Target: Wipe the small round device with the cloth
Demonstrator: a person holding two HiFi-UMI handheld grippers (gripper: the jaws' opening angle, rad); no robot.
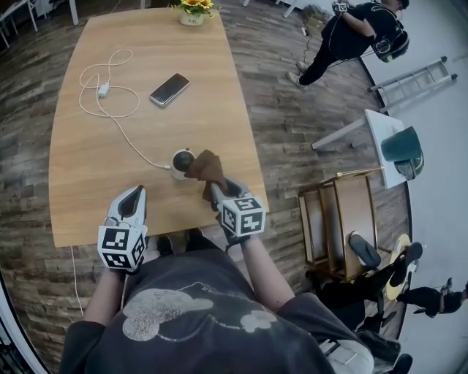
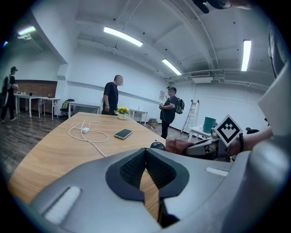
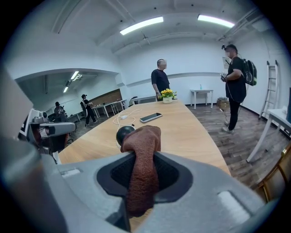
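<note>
The small round device [image 1: 180,161], white with a black dome, stands on the wooden table [image 1: 88,168] near its front edge; a white cable runs from it. My right gripper [image 1: 213,188] is shut on a brown cloth [image 1: 206,166] that lies against the device's right side. In the right gripper view the cloth [image 3: 142,157] hangs between the jaws, with the device [image 3: 122,134] just behind it. My left gripper [image 1: 132,198] rests on the table to the left of the device, jaws closed with nothing between them. The left gripper view shows the device [image 2: 157,146] and the cloth [image 2: 179,146] ahead to the right.
A phone [image 1: 170,89] and a coiled white cable with a charger [image 1: 103,90] lie further back on the table. A flower pot [image 1: 193,13] stands at the far edge. To the right are a wooden shelf [image 1: 344,219], a white side table [image 1: 384,139] and a person [image 1: 358,33].
</note>
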